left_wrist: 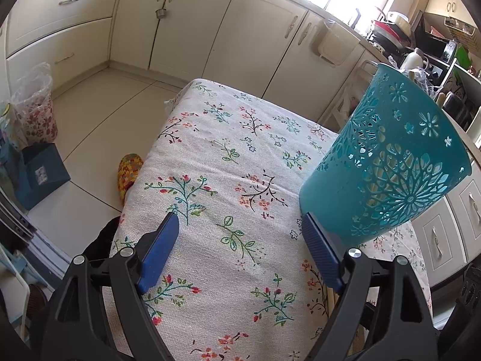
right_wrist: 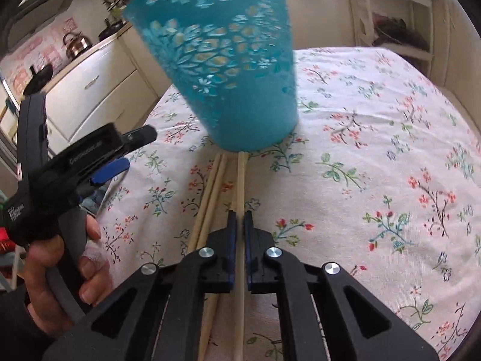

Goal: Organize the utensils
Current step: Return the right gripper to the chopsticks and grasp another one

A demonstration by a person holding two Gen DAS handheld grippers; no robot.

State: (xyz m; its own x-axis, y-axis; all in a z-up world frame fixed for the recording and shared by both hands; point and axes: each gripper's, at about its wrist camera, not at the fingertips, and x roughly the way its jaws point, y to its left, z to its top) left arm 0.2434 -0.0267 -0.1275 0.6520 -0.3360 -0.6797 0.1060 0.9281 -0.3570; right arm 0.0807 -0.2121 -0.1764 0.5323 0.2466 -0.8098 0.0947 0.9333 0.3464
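Note:
A teal perforated holder [left_wrist: 390, 162] stands tilted on the floral tablecloth; it also shows in the right wrist view [right_wrist: 228, 60]. My left gripper [left_wrist: 240, 228] is open and empty, its right finger just beside the holder's base. My right gripper [right_wrist: 240, 216] is shut on a wooden chopstick [right_wrist: 240, 177] that points toward the holder's base. Two more wooden chopsticks [right_wrist: 210, 198] lie on the cloth just left of it. The left gripper [right_wrist: 120, 156] shows at the left in the right wrist view.
The floral-cloth table [left_wrist: 228, 156] ends at the left above a tiled floor [left_wrist: 99, 114]. Cream cabinets [left_wrist: 192, 24] stand behind. A cluttered counter [left_wrist: 421, 48] is at the right. A shelf unit [right_wrist: 396, 18] stands past the table's far edge.

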